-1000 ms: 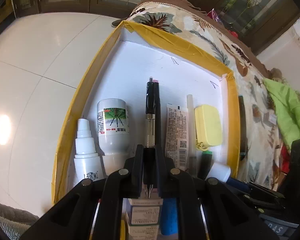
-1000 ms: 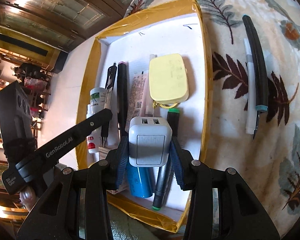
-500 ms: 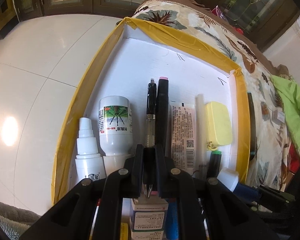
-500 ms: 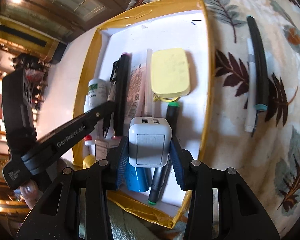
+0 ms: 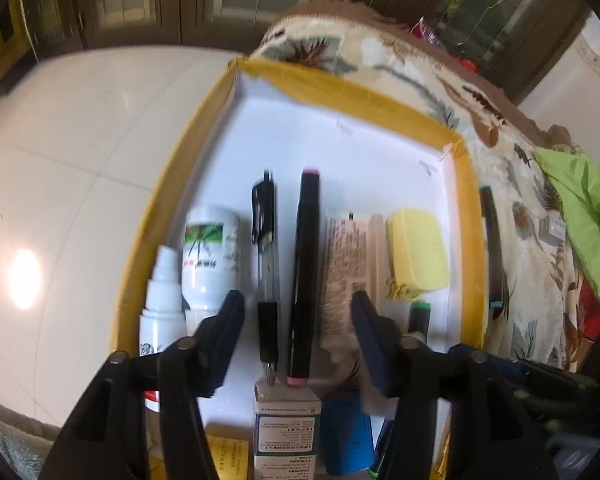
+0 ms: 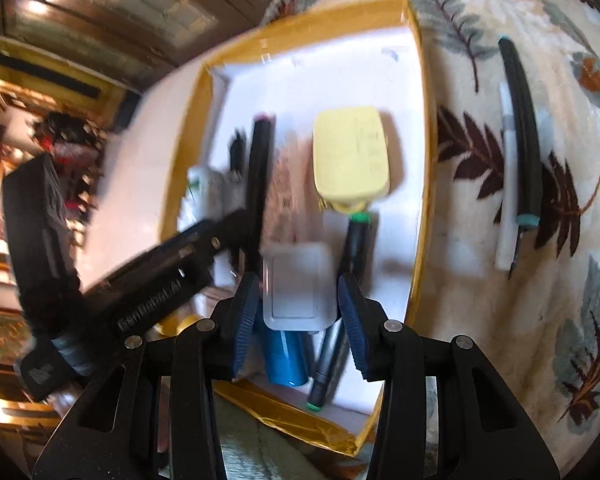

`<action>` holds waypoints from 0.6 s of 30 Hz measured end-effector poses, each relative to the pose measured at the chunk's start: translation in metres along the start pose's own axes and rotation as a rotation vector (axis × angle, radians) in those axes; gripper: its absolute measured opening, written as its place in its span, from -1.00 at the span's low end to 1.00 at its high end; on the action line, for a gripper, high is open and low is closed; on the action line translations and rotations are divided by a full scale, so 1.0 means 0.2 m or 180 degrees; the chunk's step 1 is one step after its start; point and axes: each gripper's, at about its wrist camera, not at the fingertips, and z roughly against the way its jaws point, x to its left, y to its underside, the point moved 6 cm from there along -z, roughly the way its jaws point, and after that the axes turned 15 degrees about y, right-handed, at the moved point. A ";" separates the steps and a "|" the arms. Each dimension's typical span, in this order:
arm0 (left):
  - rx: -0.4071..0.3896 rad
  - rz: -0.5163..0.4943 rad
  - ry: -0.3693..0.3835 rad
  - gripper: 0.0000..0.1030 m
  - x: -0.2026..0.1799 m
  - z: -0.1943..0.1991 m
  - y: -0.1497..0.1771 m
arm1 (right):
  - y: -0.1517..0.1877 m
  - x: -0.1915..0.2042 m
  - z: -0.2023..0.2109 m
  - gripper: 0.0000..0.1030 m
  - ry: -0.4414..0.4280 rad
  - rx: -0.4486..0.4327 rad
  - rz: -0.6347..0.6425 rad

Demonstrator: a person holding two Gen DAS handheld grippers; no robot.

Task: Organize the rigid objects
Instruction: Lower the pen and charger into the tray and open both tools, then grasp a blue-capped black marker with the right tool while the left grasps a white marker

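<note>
A white tray with a yellow taped rim lies on a leaf-print cloth. My left gripper is open above it; the black clip pen lies in the tray beside a black marker with pink ends. My right gripper has its jaws parted slightly around a white USB charger, blurred, over a blue cylinder. Two white bottles, a printed sachet, a yellow case and a green-capped marker also lie in the tray.
Outside the tray on the cloth lie a black pen with a teal band and a white pen. A green cloth sits at the right. White tiled floor lies past the tray's left side. A small box stands near the grippers.
My left gripper has opened and let go of the black clip pen, which now lies in the tray. My right gripper's jaws have parted from the white charger.
</note>
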 end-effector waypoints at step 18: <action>-0.0195 -0.0369 0.0765 0.11 -0.34 0.23 0.05 | -0.28 -0.73 0.17 -0.40 0.0439 -0.0591 -0.1154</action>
